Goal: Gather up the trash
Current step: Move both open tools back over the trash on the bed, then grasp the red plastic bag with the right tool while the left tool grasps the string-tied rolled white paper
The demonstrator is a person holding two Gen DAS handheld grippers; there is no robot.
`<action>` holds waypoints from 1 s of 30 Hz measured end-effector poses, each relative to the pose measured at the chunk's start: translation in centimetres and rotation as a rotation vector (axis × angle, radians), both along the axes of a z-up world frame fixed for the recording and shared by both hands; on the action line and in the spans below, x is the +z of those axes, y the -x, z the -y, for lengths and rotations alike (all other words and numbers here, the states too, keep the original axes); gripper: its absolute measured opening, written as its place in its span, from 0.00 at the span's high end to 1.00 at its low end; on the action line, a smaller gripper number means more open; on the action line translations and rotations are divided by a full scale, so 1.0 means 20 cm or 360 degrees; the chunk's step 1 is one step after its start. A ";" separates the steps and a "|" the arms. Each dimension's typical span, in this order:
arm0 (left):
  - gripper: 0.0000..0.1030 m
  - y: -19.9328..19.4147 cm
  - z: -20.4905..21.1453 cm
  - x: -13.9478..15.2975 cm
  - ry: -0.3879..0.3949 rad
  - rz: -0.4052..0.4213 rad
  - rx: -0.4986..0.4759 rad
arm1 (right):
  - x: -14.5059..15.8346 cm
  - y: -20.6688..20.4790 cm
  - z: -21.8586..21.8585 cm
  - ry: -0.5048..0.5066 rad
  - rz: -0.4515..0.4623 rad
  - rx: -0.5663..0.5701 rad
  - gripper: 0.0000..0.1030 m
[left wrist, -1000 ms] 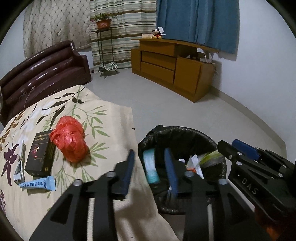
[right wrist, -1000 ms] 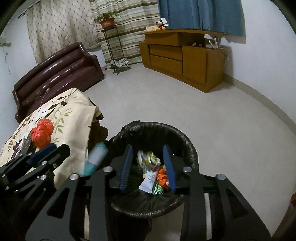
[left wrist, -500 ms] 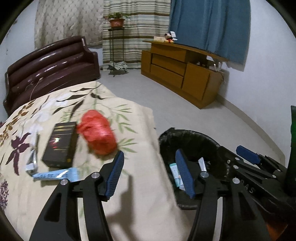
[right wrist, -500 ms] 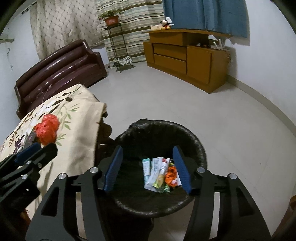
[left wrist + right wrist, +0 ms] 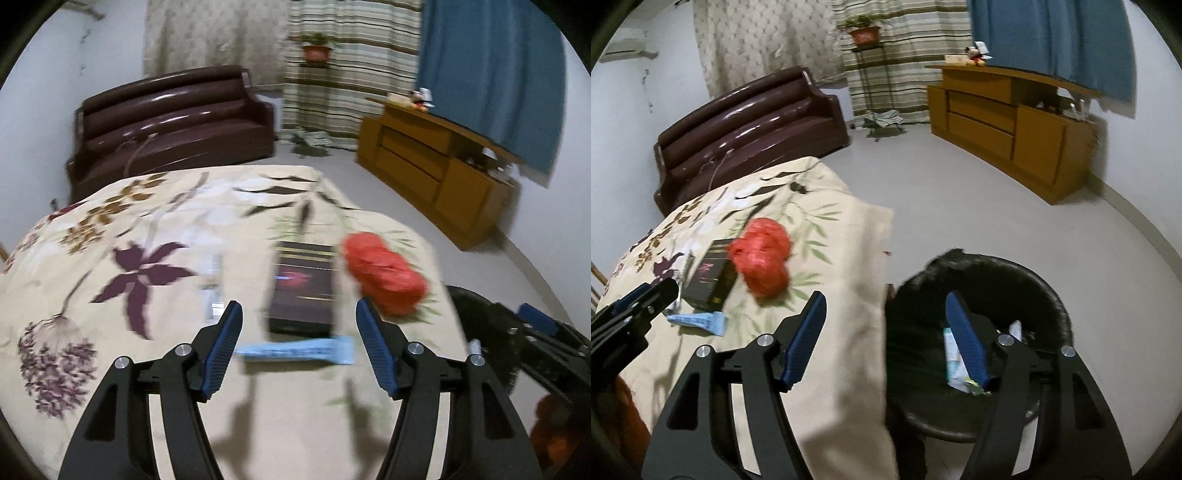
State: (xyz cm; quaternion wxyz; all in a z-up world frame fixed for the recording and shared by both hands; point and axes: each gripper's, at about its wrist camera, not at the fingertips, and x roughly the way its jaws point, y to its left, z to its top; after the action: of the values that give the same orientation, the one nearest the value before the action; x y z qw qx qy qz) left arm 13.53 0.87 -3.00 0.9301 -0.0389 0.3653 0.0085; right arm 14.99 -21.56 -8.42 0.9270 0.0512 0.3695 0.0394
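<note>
On the floral tablecloth (image 5: 147, 229) lie a crumpled red plastic bag (image 5: 384, 278), a dark box (image 5: 303, 291), a light blue tube (image 5: 299, 349) and a small silvery wrapper (image 5: 214, 295). My left gripper (image 5: 299, 349) is open and empty, hovering over the blue tube. My right gripper (image 5: 886, 338) is open and empty, above the table edge and the black-lined trash bin (image 5: 1045, 280), which holds several wrappers (image 5: 955, 360). The red bag (image 5: 762, 254), box (image 5: 709, 278) and tube (image 5: 698, 319) also show in the right wrist view.
A dark brown sofa (image 5: 170, 118) stands behind the table. A wooden cabinet (image 5: 1008, 122) lines the right wall, with a plant stand (image 5: 866, 70) by the curtains. Bare floor (image 5: 960, 199) lies between bin and cabinet.
Both grippers opened wider and swung left from over the bin toward the table. The left one dropped a tube into the bin and now hovers over the table items.
</note>
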 end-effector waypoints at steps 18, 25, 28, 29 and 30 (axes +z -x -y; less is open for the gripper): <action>0.39 -0.19 -0.34 -0.16 0.0005 -0.0200 0.0153 | 0.02 -0.16 -0.35 0.0026 -0.0019 0.0185 0.36; 0.57 -0.24 -0.36 -0.21 0.0028 -0.0273 0.0076 | 0.01 -0.24 -0.44 0.0034 -0.0029 0.0240 0.36; 0.70 -0.24 -0.37 -0.21 0.0016 -0.0264 0.0050 | 0.00 -0.27 -0.49 0.0044 -0.0043 0.0268 0.36; 0.78 -0.24 -0.37 -0.22 0.0021 -0.0262 0.0043 | 0.00 -0.27 -0.50 0.0046 -0.0048 0.0273 0.36; 0.83 -0.24 -0.37 -0.21 0.0021 -0.0260 0.0038 | -0.01 -0.28 -0.51 0.0048 -0.0055 0.0278 0.36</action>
State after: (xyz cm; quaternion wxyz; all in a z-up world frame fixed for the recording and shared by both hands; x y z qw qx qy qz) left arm 18.29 8.37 -7.30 0.8967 -0.0486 0.4395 0.0203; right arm 20.60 -11.38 -8.56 0.9141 0.0054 0.3891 0.1138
